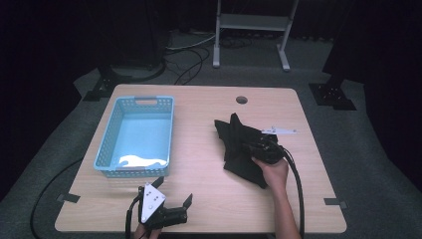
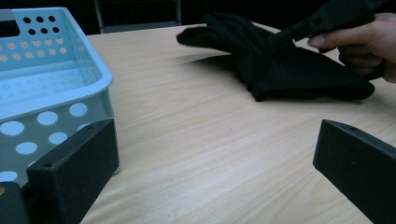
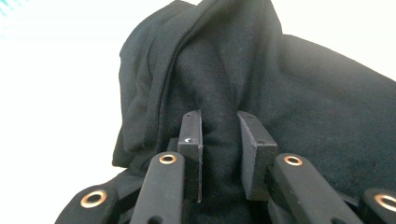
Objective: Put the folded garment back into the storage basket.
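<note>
Black cloth [image 3: 243, 79] pinched in right claw [image 3: 219, 135], left claw [image 2: 210, 172] released beside blue basket [image 2: 70, 65], bare wooden table [image 2: 196, 140] between.

Cloth [image 1: 239, 147] lies right of basket [image 1: 137, 137] on table [image 1: 199, 149]

Black cloth [image 1: 238, 145]: crumpled, bunched into ridge, on table's right half, fold pinched up in middle.
</note>
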{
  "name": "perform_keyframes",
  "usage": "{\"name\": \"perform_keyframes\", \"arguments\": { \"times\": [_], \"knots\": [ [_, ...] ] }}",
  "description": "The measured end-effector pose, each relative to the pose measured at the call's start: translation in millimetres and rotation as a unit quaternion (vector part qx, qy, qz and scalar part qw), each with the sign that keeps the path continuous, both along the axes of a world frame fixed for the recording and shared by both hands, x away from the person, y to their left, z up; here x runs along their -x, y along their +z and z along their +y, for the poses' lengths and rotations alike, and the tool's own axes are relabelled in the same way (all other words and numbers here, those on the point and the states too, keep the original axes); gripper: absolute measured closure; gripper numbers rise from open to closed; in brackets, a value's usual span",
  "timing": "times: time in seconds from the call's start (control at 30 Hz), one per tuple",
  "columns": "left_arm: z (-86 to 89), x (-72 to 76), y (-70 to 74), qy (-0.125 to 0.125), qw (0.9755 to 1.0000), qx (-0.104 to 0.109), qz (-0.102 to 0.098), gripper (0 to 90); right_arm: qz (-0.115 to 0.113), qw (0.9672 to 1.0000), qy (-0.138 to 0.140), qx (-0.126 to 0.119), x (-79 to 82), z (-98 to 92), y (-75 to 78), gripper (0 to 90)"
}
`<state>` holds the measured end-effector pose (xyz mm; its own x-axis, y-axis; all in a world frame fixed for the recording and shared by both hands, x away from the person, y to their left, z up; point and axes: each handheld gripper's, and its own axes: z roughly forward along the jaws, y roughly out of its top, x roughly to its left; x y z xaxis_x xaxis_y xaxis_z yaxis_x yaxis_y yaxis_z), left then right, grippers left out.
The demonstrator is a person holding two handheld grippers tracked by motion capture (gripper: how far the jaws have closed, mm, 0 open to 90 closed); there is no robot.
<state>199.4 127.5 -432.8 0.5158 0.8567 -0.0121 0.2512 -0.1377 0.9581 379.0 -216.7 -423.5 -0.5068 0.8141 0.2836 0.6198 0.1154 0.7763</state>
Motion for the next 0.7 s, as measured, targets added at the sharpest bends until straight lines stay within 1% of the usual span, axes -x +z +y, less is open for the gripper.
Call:
{"name": "perform_keyframes", "arguments": {
  "times": [0.07,0.13,0.2,0.27,0.4,0.5,0.7],
  "knots": [
    [-0.3,0.5,0.3,0.001,1.0,-0.001,-0.001,0.0,-0.001,0.9996,-0.002,-0.028,1.2,-5.6,1.8,73.6],
    [-0.4,0.8,0.5,0.001,1.0,0.003,0.001,0.0,-0.002,0.9989,-0.002,-0.046,2.1,-10.5,4.3,73.6],
    [0.1,0.5,0.7,-0.002,1.0,0.008,0.004,0.0,-0.003,0.9973,-0.003,-0.074,3.8,-15.2,8.3,73.6],
    [0.5,0.5,0.8,-0.002,1.0,0.008,0.004,0.0,-0.008,0.9956,-0.002,-0.093,5.7,-19.5,13.7,73.6],
    [1.1,0.5,1.3,-0.003,0.9999,0.011,0.004,0.0,-0.018,0.994,-0.004,-0.108,10.2,-25.7,26.1,73.5],
    [1.3,1.0,1.7,-0.004,1.0,0.008,0.002,0.0,-0.018,0.9927,-0.003,-0.119,12.9,-28.3,32.8,73.5],
    [3.8,3.0,3.6,-0.002,1.0,0.009,-0.002,0.0,-0.017,0.9898,0.001,-0.142,18.8,-30.7,39.1,73.5]
  ]
}}
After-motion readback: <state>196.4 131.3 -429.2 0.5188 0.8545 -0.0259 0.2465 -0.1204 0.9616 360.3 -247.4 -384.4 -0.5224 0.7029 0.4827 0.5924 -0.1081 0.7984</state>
